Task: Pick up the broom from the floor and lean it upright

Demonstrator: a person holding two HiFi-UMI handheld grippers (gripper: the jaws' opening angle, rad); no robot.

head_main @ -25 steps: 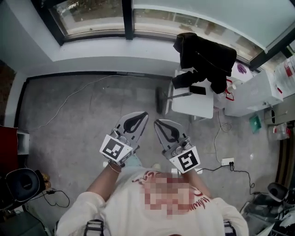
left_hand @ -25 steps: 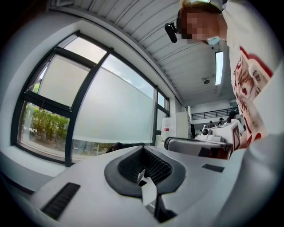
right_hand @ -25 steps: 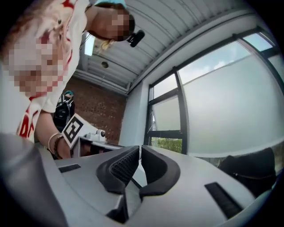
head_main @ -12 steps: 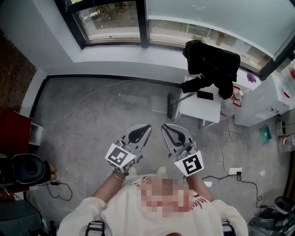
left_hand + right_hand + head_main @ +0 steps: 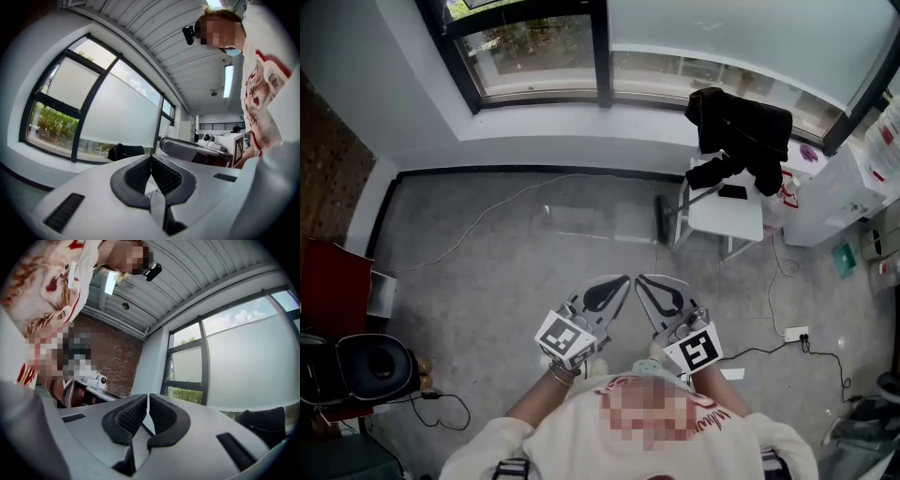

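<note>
The broom (image 5: 663,218) lies on the grey floor. Its dark head is beside the white table (image 5: 727,214), and its thin grey handle runs right toward the table's legs. In the head view both grippers are held side by side in front of the person's chest, well short of the broom. My left gripper (image 5: 622,279) (image 5: 151,157) is shut with nothing between its ribbed pads. My right gripper (image 5: 642,279) (image 5: 147,397) is shut too and holds nothing. Both point level toward the window wall.
A black jacket (image 5: 741,127) is draped over the white table. A thin cable (image 5: 478,211) trails across the floor on the left, and a power strip (image 5: 795,334) with cords lies on the right. White cabinets (image 5: 834,202) stand far right, a dark round seat (image 5: 366,366) at the near left.
Both grippers have moved together with the person across the floor, ending lower and further right in the head view. The broom and table also sit further right. The jaws stayed shut.
</note>
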